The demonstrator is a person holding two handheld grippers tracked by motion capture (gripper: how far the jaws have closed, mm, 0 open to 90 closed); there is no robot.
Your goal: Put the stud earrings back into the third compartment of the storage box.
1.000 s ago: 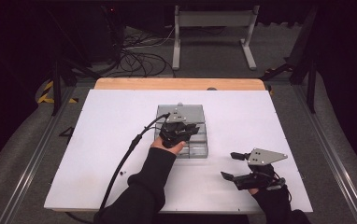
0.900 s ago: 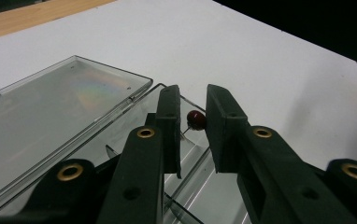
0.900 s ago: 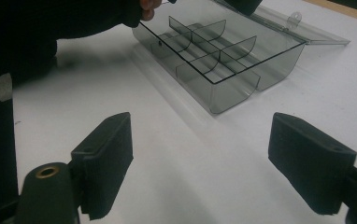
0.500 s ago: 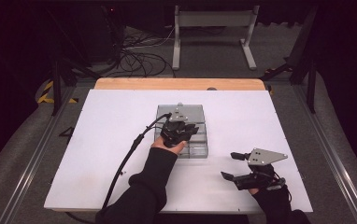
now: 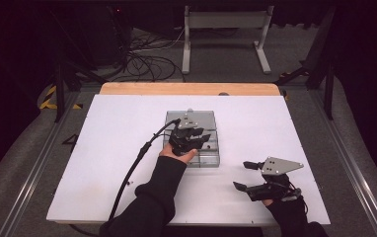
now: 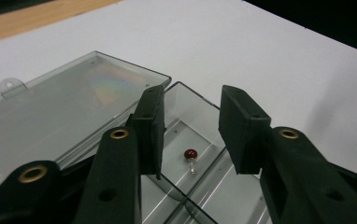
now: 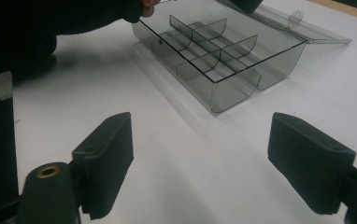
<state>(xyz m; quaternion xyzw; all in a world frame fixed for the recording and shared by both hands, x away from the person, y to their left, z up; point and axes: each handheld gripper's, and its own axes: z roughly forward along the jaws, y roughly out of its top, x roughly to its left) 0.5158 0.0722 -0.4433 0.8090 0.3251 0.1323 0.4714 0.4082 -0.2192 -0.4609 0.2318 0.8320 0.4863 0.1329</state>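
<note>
At centre frame the left gripper (image 6: 190, 135) has just been opening its jaws above the clear box (image 5: 210, 121), the small red bead (image 6: 190, 153) lying free in a compartment, apparently delivered, while the right gripper (image 5: 245, 177) rests wide open, lower right.

Left gripper (image 5: 202, 139) over clear box (image 5: 192, 139); right gripper (image 5: 242, 176) on white table (image 5: 107, 148).

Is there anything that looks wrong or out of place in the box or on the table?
Nothing stands out. The clear box sits flat, its lid open. One small red-headed part lies in a compartment below the left gripper, whose fingers have just been opening with nothing between them.
</note>
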